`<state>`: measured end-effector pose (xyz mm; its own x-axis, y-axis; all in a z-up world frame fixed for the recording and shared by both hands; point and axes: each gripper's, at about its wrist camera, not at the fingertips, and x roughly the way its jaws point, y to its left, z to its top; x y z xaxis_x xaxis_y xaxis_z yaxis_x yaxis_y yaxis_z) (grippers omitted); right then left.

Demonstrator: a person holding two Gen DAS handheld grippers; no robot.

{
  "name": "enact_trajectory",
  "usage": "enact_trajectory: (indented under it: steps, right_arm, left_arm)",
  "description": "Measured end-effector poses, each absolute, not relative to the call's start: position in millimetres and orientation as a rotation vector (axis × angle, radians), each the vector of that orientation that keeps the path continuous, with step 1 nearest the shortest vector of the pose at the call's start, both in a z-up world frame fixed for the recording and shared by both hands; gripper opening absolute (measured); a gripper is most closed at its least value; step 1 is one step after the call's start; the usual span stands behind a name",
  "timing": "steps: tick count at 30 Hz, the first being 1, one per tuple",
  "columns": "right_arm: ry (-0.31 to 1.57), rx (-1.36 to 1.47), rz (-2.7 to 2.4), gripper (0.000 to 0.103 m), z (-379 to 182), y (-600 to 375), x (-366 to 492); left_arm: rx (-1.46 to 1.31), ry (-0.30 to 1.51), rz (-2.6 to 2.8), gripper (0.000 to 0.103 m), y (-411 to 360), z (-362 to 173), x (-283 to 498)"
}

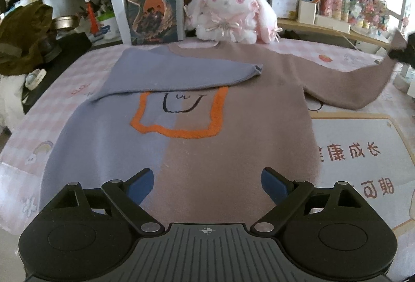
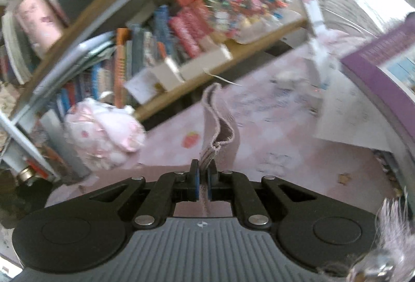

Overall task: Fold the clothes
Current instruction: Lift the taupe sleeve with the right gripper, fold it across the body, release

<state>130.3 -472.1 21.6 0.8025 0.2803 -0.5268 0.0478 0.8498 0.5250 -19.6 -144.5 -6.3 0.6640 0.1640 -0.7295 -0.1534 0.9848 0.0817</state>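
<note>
Right wrist view is motion-blurred throughout — book spines (image 2: pixel 135 59) on the shelf unreadable, plush toy (image 2: pixel 103 131) smeared. The sweater cuff (image 2: pixel 219 126) vanishes between the right claw (image 2: pixel 203 182) pads, its pinched part hidden. Purple box (image 2: pixel 384 61) cut off by the right edge. In the left wrist view the sweater (image 1: pixel 233 139) hem is hidden behind the left claw (image 1: pixel 207 184) body — sleeve end (image 1: pixel 396 46) lost at the right edge against a dark blurred shape.

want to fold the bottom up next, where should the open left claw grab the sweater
Grip the near hem of the sweater, probably at the blue-side corner. It lies flat, so come in low from the near edge and slide one finger of the left claw under. The right claw is shut on the brown sleeve's cuff.
</note>
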Motion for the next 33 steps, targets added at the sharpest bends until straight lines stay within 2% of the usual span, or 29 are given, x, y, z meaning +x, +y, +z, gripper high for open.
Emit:
enact_trajectory:
  steps: [16,33]
  right_arm:
    - [0.542,0.401,0.238,0.005,93,-291,134]
    - [0.579,0.224,0.283,0.005,78,-128,155]
  left_arm:
    - [0.096,0.696,-0.011,0.093,-33,10,-24]
    - [-0.013,0.702,-0.002,0.093,77,11,-34]
